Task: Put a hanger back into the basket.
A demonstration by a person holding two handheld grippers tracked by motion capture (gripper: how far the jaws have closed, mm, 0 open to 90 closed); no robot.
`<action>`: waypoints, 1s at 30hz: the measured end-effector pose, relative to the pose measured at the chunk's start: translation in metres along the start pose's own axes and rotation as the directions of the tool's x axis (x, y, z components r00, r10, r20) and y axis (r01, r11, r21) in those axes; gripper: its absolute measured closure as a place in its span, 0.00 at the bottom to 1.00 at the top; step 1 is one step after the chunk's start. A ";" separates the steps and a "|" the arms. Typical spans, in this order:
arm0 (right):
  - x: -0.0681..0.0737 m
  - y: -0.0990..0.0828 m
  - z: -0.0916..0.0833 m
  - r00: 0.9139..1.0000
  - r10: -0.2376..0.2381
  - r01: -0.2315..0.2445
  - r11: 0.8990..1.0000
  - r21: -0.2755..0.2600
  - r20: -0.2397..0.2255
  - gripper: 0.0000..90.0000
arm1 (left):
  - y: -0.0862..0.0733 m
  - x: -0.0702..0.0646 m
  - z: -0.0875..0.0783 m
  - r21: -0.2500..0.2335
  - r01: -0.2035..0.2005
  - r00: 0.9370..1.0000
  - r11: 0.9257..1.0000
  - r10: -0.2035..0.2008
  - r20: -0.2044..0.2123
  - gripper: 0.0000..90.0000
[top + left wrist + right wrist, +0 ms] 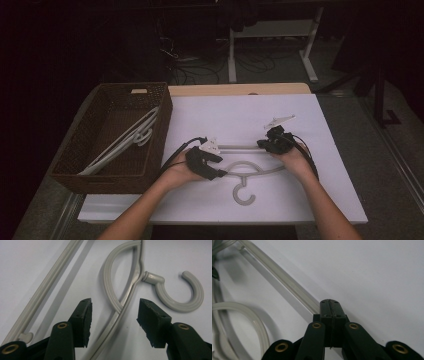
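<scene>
A grey plastic hanger (255, 171) lies flat on the white table top (310, 200), its hook (243, 192) pointing toward the person. My left gripper (220, 173) is open at the hanger's left shoulder. In the left gripper view the hanger's arm (125, 307) runs up between the two pads without touching either, and the hook (175, 302) curls to the right. My right gripper (262, 144) is at the right end of the hanger's straight bar (240, 147). Its jaws (330, 302) are shut pad against pad, and the bar (282, 277) ends against their left side.
A dark woven basket (112, 176) stands at the table's left and holds white hangers (131, 137). A wooden table edge (240, 89) shows behind the white top. Beyond it are dark floor, cables and white desk legs (232, 55).
</scene>
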State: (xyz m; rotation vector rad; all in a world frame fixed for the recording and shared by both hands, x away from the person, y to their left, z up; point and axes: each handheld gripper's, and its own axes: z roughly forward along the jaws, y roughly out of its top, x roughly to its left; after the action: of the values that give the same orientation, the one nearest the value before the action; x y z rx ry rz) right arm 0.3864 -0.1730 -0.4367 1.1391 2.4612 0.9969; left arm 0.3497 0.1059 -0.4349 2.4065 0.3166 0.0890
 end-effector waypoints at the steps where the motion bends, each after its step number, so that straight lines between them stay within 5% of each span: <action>1: -0.001 0.001 0.001 1.000 0.009 -0.009 1.000 0.000 -0.003 0.99 | 0.000 0.000 0.000 0.002 -0.001 1.000 1.000 0.001 0.000 0.49; 17: -0.002 0.003 0.008 1.000 0.016 -0.016 0.999 0.043 0.001 0.99 | 0.002 -0.004 0.017 0.068 -0.095 0.995 0.993 0.094 0.014 0.48; 30: -0.003 0.004 0.007 1.000 0.010 -0.010 0.999 0.046 -0.006 0.99 | 0.005 -0.002 0.019 0.085 -0.116 0.993 0.990 0.114 0.033 0.78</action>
State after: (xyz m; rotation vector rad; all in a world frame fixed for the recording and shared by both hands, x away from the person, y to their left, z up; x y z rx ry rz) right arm 0.3941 -0.1694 -0.4393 1.1657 2.4981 0.9525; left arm 0.3517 0.0899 -0.4458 2.5090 0.1716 0.0953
